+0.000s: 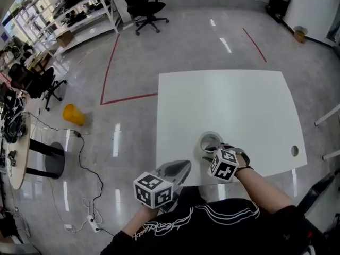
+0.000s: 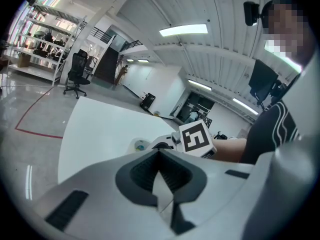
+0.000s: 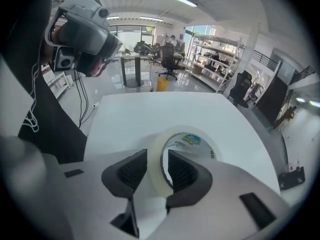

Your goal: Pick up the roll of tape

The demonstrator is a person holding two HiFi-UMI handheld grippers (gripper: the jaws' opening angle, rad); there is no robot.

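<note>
The roll of clear tape (image 1: 211, 141) lies flat on the white table (image 1: 239, 100) near its front edge. My right gripper (image 1: 213, 152) points steeply down over it and stands open. In the right gripper view the near wall of the tape (image 3: 191, 140) runs between the jaws of the right gripper (image 3: 155, 171), one jaw inside the ring and one outside, with thin gaps at the pads. My left gripper (image 1: 180, 169) hovers shut at the table's front left edge and holds nothing. In the left gripper view the left gripper (image 2: 161, 176) has its tips together, with the tape (image 2: 140, 145) beyond.
A small round hole (image 1: 294, 151) sits in the table near its right front corner. On the floor to the left are a yellow object (image 1: 73, 114), loose cables (image 1: 85, 158) and a round table base (image 1: 50, 158). An office chair (image 1: 143, 4) stands far behind.
</note>
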